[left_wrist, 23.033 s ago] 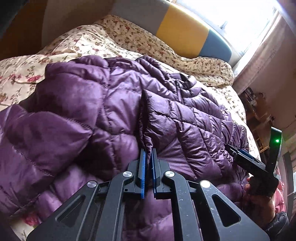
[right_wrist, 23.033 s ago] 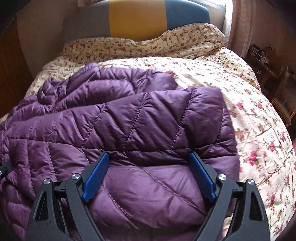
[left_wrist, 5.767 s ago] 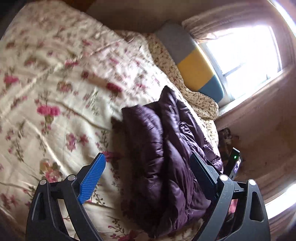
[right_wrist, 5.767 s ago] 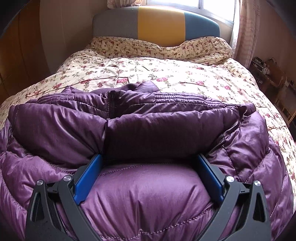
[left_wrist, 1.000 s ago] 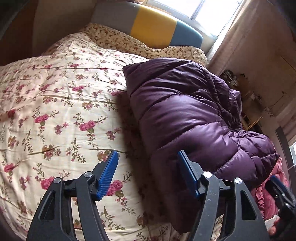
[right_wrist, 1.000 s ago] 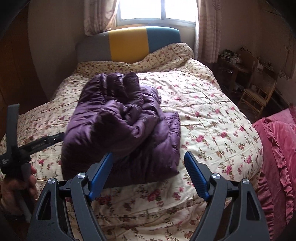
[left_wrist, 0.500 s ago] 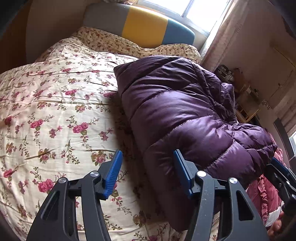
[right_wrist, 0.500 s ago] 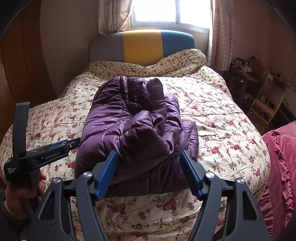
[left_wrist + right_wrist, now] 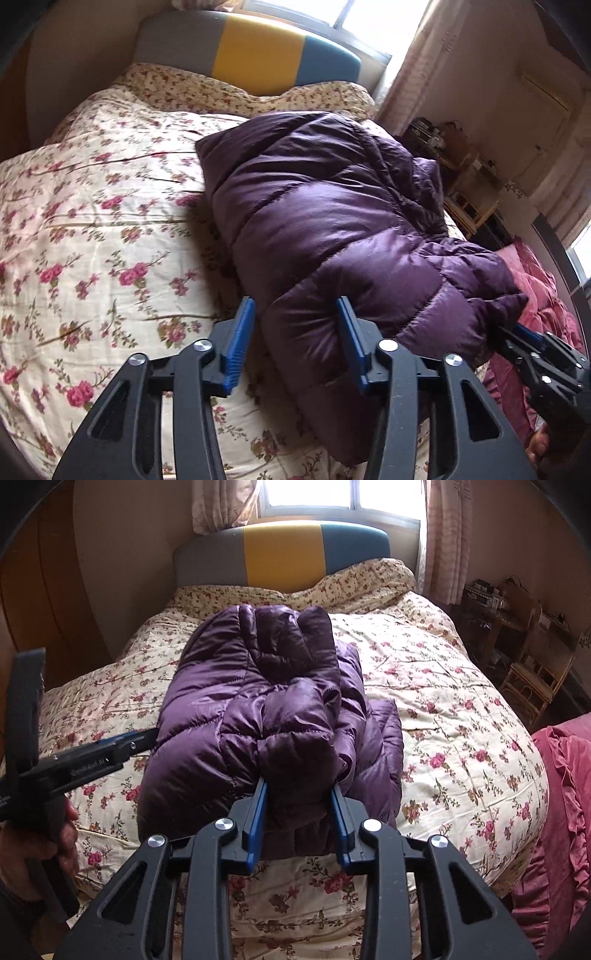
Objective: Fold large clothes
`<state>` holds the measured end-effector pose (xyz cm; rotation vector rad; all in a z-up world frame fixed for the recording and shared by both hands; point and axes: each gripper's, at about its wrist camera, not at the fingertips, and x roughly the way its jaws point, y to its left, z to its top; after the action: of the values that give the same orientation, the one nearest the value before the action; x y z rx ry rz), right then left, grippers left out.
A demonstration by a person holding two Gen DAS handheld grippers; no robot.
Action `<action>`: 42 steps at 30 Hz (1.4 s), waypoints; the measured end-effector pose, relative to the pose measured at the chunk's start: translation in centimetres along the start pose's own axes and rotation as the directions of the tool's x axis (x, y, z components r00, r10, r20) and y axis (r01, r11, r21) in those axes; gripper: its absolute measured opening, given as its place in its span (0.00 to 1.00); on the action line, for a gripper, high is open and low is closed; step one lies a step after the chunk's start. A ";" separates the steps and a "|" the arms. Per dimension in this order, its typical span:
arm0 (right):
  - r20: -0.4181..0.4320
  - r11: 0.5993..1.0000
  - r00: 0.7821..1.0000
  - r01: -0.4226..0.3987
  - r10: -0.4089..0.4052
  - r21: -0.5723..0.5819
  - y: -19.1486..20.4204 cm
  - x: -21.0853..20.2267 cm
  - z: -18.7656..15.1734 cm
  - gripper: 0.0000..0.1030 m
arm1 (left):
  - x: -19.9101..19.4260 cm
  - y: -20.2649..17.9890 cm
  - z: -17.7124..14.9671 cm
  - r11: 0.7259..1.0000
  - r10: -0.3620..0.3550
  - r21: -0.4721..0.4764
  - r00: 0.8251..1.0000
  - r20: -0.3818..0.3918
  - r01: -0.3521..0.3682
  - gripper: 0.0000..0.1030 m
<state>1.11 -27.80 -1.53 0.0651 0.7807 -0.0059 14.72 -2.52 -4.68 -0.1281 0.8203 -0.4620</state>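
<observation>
A purple down jacket (image 9: pixel 266 716), already folded into a thick bundle, lay on the floral bedspread (image 9: pixel 450 686) near the foot of the bed as two handheld grippers worked its near end. On the left, the left gripper (image 9: pixel 293 338) had its blue-padded jaws spread apart around the left near corner of the bundle, one pad over the bedspread beside the jacket and the other pressed against the puffy shell; it was not clamped on the fabric, and the right-wrist view showed its tip touching the jacket's left flank. In the middle, the bundle sat roughly square to the striped headboard (image 9: pixel 284 554), its top layers bulging and one loose flap slumped off the right side. Further right, the right gripper (image 9: pixel 297 823) had its jaws drawn partway together around the protruding folded end; whether it had truly bitten into the fabric could not be told, though the pads appeared to touch it on both sides. A pink ruffled cloth (image 9: pixel 565 812) hung at the bed's right edge.

The folding itself looked all but done, and the step in hand seemed to be squaring up or gathering the bundle. The next move would likely call for both grippers to pinch firmly, since slippery, air-filled down tends to spring open.
</observation>
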 end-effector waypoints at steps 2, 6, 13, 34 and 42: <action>-0.009 1.000 1.000 0.005 -0.005 0.007 0.1 0.3 -0.2 0.28 | 0.1 -0.3 0.1 1.000 -0.010 0.018 1.000 0.002 0.010 0.43; -0.032 1.000 0.999 0.019 -0.019 0.014 0.0 1.1 -0.6 0.26 | 0.5 -0.3 0.5 0.999 -0.040 0.024 0.999 -0.001 0.040 0.43; -0.060 0.999 0.998 0.029 -0.028 0.026 -0.1 2.3 -1.3 0.25 | -0.6 0.1 -1.7 0.994 -0.111 -0.023 0.994 -0.011 0.111 0.43; -0.159 0.996 0.985 0.069 -0.060 0.053 -0.7 8.9 -4.1 0.18 | 3.4 -3.2 -5.1 0.987 -0.140 0.067 0.986 -0.088 0.146 0.39; -0.141 0.992 0.984 0.114 -0.106 0.048 -0.2 7.3 -3.7 0.27 | 3.7 -3.2 -5.4 0.988 -0.128 0.077 0.988 -0.082 0.134 0.39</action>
<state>3.70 -27.64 -9.33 0.0763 0.9221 -0.1298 11.88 -6.65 -9.90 -0.0884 0.8696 -0.6272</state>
